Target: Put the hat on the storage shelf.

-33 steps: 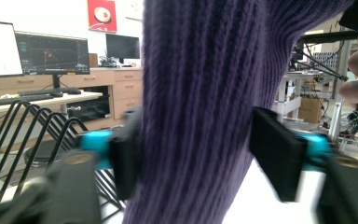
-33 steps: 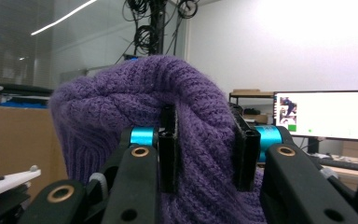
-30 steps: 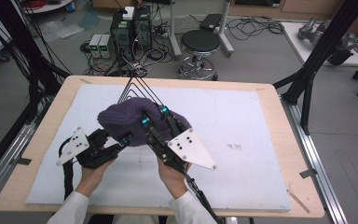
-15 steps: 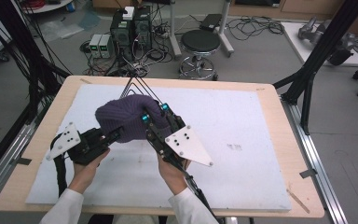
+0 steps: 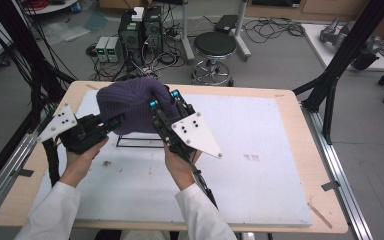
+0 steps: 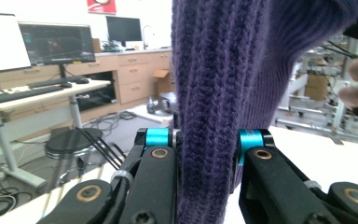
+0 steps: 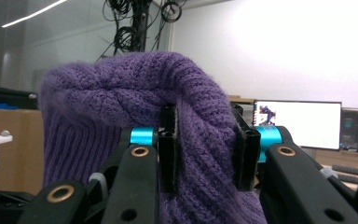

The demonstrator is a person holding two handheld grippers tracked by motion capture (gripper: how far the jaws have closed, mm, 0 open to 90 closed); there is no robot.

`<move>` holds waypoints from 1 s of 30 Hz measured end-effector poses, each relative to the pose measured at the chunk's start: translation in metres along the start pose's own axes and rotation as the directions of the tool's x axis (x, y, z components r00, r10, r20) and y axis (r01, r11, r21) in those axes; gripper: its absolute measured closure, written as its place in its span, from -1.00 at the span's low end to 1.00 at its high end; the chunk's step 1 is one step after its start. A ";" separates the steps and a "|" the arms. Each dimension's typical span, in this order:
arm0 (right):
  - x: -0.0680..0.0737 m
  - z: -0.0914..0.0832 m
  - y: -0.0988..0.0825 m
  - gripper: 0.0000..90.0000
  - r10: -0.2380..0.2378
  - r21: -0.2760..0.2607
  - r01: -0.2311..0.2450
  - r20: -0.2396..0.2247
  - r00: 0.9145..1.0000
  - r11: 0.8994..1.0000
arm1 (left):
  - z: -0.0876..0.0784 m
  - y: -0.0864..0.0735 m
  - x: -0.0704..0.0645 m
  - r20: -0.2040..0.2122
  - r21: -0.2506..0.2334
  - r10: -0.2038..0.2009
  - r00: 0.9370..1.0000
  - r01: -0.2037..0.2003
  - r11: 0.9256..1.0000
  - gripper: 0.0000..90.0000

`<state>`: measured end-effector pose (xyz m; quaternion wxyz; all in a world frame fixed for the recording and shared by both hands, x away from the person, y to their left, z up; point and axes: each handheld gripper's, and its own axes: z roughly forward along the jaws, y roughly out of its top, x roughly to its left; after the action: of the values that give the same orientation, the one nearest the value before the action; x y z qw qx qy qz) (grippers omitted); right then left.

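Note:
A purple knit hat [image 5: 130,102] hangs above the table's far left, over a black wire stand [image 5: 136,142] on the white mat. My left gripper [image 5: 116,121] is shut on the hat's lower left edge. In the left gripper view the ribbed knit [image 6: 233,70] drops between the closed jaws of that gripper [image 6: 207,142]. My right gripper [image 5: 163,99] is shut on the hat's right side. In the right gripper view its jaws [image 7: 205,144] pinch a fold of the hat [image 7: 112,98]. The upper part of the stand is hidden by the hat.
The white mat [image 5: 260,150] covers most of the wooden table [image 5: 300,120]. Black frame posts [image 5: 340,65] stand at the table's corners. A stool [image 5: 215,50] and computer boxes [image 5: 140,30] are on the floor beyond the far edge.
Both grippers have carried the hat up and toward the far left. The left gripper has swung out to the left, and the stand's wire base now shows beneath the hat.

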<state>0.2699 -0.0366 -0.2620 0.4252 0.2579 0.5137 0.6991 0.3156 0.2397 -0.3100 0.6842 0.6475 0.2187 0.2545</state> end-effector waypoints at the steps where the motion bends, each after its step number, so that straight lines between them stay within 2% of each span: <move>1: -0.001 0.003 0.001 0.55 0.004 -0.002 -0.004 0.005 1.000 1.000 | 0.001 0.003 0.004 -0.003 -0.004 -0.003 1.000 0.003 1.000 0.83; 6: -0.005 0.019 0.008 0.54 0.017 -0.004 -0.017 0.024 1.000 1.000 | 0.007 0.016 0.019 -0.016 -0.028 -0.041 0.999 0.041 0.999 0.83; 8: -0.007 0.024 0.010 0.54 0.023 -0.006 -0.023 0.032 0.999 1.000 | 0.010 0.021 0.022 -0.008 -0.029 -0.040 0.999 0.040 0.999 0.83; 15: -0.014 0.034 0.016 0.54 0.036 -0.002 -0.036 0.049 0.998 0.999 | 0.016 0.029 0.025 -0.029 -0.028 -0.020 0.999 0.019 0.999 0.83; 19: -0.014 0.038 0.012 0.54 0.029 0.025 -0.030 0.049 0.998 0.999 | 0.018 0.024 0.032 -0.056 0.003 -0.024 0.998 0.025 1.000 0.82; 22: -0.012 0.038 0.006 0.54 0.008 0.046 -0.011 0.047 0.999 0.999 | 0.017 0.017 0.035 -0.066 -0.007 -0.045 0.997 0.044 0.999 0.82; 25: -0.010 0.040 -0.003 0.54 -0.007 0.064 0.003 0.055 0.998 0.998 | 0.017 0.006 0.037 -0.083 0.012 -0.043 0.996 0.044 0.999 0.82; 30: -0.010 0.047 -0.021 0.54 0.007 0.115 -0.015 0.064 0.998 0.993 | 0.015 -0.014 0.041 -0.102 0.023 -0.079 0.992 0.082 0.996 0.82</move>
<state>0.3191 -0.0198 -0.2653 0.4218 0.3071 0.5380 0.6621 0.3576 0.2532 -0.3215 0.6732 0.6337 0.2823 0.2560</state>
